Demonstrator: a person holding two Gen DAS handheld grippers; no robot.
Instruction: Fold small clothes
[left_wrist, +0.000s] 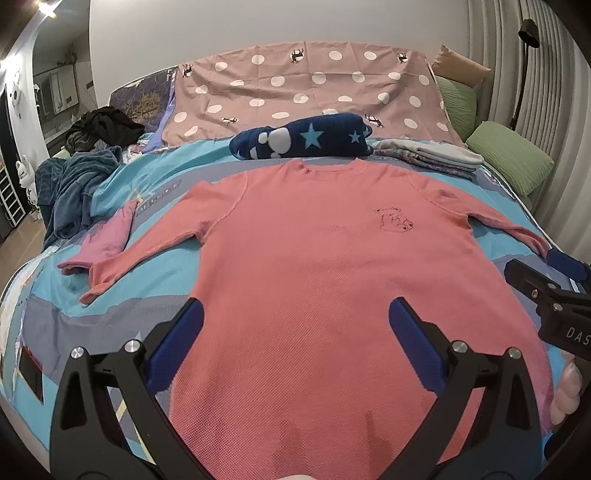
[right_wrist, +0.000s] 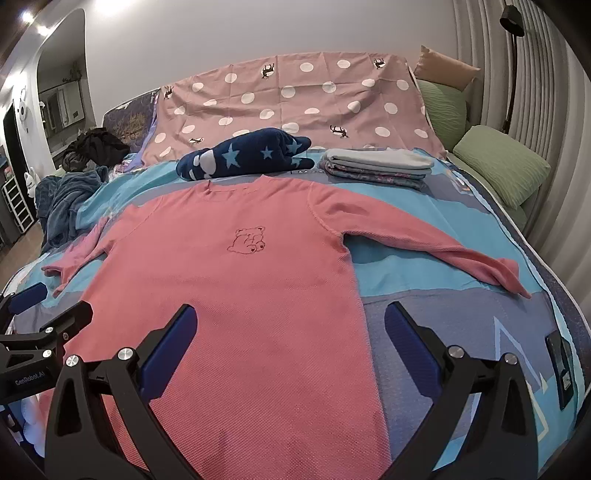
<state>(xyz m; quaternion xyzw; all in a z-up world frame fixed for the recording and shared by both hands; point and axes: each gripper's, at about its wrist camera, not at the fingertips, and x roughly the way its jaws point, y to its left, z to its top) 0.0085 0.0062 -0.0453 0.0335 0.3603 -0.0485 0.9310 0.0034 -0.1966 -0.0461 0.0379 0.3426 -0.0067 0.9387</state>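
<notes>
A pink long-sleeved shirt (left_wrist: 314, 258) with a small bear outline on the chest lies flat and face up on the bed, sleeves spread; it also shows in the right wrist view (right_wrist: 240, 295). My left gripper (left_wrist: 295, 321) is open and empty over the shirt's lower left part. My right gripper (right_wrist: 291, 328) is open and empty over the shirt's lower right edge. The right gripper (left_wrist: 554, 280) shows at the right edge of the left wrist view, near the right sleeve cuff. The left gripper (right_wrist: 37, 314) shows at the left edge of the right wrist view.
A folded navy star blanket (left_wrist: 303, 142) lies beyond the collar. A stack of folded clothes (right_wrist: 376, 166) sits to the back right. Green pillows (right_wrist: 502, 166) line the right side. A dark blue blanket (left_wrist: 74, 192) and dark clothes (left_wrist: 103, 127) pile at the left.
</notes>
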